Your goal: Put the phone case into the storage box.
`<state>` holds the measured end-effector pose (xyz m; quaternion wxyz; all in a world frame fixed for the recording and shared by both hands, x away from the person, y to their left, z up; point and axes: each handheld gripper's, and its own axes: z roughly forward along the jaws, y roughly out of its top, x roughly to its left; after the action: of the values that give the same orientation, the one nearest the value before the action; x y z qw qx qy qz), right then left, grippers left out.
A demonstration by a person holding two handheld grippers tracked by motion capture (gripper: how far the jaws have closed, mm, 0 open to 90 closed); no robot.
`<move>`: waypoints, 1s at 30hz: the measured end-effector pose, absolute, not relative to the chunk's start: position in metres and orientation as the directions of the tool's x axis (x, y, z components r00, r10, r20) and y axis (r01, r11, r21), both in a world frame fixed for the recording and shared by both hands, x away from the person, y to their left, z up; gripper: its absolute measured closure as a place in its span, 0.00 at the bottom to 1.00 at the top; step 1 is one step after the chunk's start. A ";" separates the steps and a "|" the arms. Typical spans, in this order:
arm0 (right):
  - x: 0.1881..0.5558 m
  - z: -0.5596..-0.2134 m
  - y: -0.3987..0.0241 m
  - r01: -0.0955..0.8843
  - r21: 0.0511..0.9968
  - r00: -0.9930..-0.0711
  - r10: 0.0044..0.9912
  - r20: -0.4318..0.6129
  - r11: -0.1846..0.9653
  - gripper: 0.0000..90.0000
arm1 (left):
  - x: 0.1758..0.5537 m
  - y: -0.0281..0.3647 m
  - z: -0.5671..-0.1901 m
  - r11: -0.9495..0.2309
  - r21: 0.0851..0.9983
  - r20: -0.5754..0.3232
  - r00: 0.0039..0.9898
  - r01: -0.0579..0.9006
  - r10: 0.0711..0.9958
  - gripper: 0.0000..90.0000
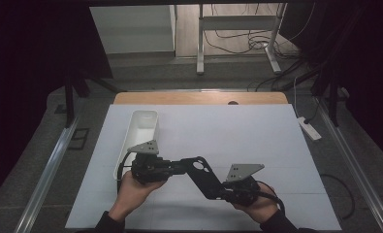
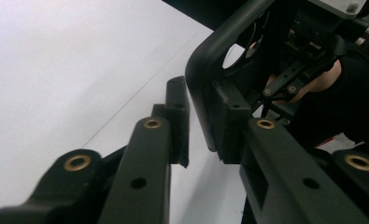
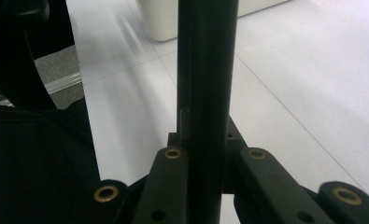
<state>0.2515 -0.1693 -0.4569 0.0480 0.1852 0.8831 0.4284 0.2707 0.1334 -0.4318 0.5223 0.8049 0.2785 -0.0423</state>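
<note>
Spanning the gap between both hands, a black bracket (image 1: 203, 177) hangs above the white tabletop (image 1: 257, 141), its long axis running from upper left to lower right in the high view. Its rounded end with a round hole lies toward the left gripper (image 1: 175, 168); its near, lower end sits at the right gripper (image 1: 226, 190). Neither hand is farther from the part than the other: each gripper meets one end. In the right gripper view the bracket (image 3: 205, 70) stands as a dark upright bar running straight up between the fingers (image 3: 173, 163), which are clamped on it from both sides, nearly together. In the left gripper view the bracket's curved edge (image 2: 205, 70) lies against the inner face of the right-hand finger (image 2: 231, 116), while the other finger (image 2: 177, 112) stands just beside it with a thin sliver of white tabletop visible between; the fingers are close together but not pressing from both sides, as far as can be judged. The judgement: the left grip on the rounded end is not yet secured. A white oblong bin (image 1: 143, 126) rests on the tabletop at far left, well apart from the bracket, just beyond the left hand (image 1: 133, 189).
</note>
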 end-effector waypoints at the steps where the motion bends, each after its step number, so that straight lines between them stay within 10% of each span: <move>1: 0.252 -0.457 -0.169 0.286 0.774 -0.926 0.370 0.072 0.565 0.95 | 0.271 0.134 -0.432 -0.299 0.817 -0.360 0.841 0.493 0.403 0.87; 19: 0.251 -0.459 -0.164 0.281 0.753 -0.920 0.390 0.035 0.596 0.93 | 0.271 0.134 -0.431 -0.254 0.814 -0.407 0.824 0.523 0.394 0.94; 30: 0.251 -0.461 -0.161 0.307 0.735 -0.896 0.443 0.010 0.604 0.67 | 0.272 0.138 -0.422 -0.264 0.824 -0.349 0.817 0.501 0.460 0.95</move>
<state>0.2512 -0.1610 -0.4610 0.0870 0.2104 0.8914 0.3920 0.2720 0.1379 -0.4219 0.5260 0.7948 0.3022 -0.0194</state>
